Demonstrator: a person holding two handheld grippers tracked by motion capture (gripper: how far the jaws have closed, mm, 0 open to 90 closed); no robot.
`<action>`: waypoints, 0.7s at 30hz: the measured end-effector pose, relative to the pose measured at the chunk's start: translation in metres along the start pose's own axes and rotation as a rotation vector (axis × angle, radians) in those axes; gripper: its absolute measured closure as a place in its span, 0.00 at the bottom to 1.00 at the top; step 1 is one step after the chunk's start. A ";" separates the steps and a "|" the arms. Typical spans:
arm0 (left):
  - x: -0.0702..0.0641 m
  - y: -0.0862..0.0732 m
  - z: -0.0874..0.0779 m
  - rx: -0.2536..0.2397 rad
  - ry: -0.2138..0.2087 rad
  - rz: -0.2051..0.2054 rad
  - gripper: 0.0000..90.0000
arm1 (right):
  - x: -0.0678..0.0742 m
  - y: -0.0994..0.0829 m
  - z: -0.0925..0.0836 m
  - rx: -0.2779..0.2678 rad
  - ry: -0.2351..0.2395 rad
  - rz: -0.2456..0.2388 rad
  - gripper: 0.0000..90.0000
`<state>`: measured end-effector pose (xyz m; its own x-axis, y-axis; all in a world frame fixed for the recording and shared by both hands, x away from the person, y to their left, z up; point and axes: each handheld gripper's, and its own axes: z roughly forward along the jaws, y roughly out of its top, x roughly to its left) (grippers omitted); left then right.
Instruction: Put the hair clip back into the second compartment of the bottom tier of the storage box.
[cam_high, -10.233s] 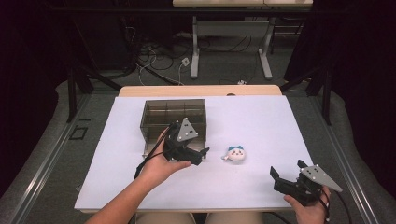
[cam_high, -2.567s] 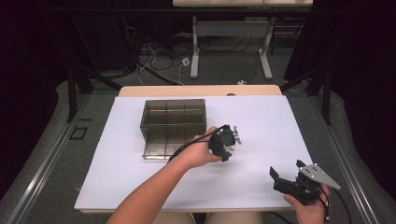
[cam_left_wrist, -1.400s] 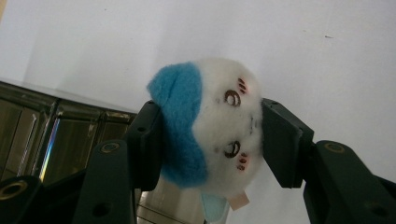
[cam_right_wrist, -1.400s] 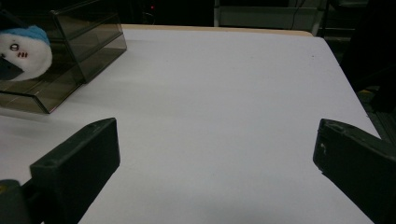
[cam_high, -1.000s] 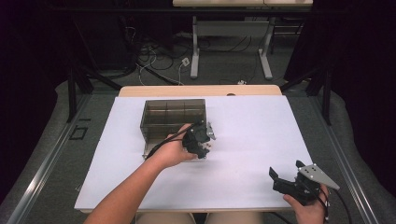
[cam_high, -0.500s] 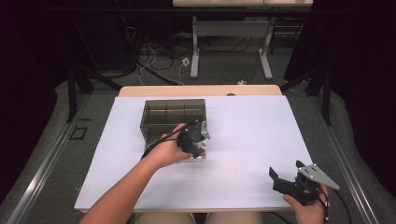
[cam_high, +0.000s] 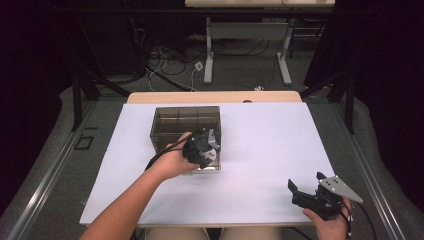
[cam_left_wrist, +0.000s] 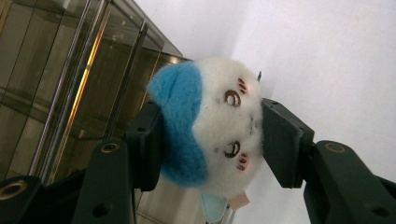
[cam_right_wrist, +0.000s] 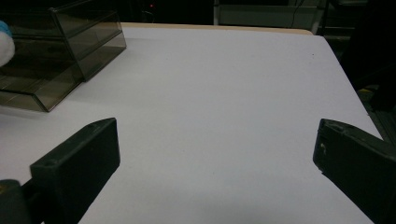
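Scene: a white bench (cam_high: 260, 150) seen from above, with a smoky clear compartment box (cam_high: 186, 125) left of centre, toward the far side.
Left gripper (cam_left_wrist: 212, 135): closed on a small plush toy (cam_left_wrist: 210, 126), one pad on its blue ear side, the other on its white cheek.
Toy position: held above the box's near right corner.
Right gripper (cam_right_wrist: 215, 158): jaws wide apart, holding nothing, resting at the near right of the bench.
Handling: the toy looks light, soft and squashy, unlikely to break; a grip across its middle should hold.
Edges: thin, stiff box walls and dividers sit close under the toy.
Open room: bare bench to the right and near side.
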<state>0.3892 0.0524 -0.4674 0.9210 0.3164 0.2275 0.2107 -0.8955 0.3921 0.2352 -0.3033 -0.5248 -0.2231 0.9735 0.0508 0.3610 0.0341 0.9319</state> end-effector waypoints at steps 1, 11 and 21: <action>0.000 -0.001 0.000 0.001 0.000 -0.004 0.51 | 0.000 0.000 0.000 0.001 0.001 -0.002 0.00; 0.005 -0.014 -0.001 0.013 0.009 -0.013 0.51 | 0.000 0.000 0.000 0.004 -0.004 -0.001 0.00; 0.009 -0.027 0.001 0.032 0.013 -0.028 0.51 | 0.000 0.000 0.000 0.005 -0.003 0.001 0.00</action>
<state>0.3921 0.0796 -0.4768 0.9104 0.3451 0.2281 0.2470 -0.8957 0.3696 0.2350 -0.3035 -0.5248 -0.2205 0.9741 0.0509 0.3662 0.0343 0.9299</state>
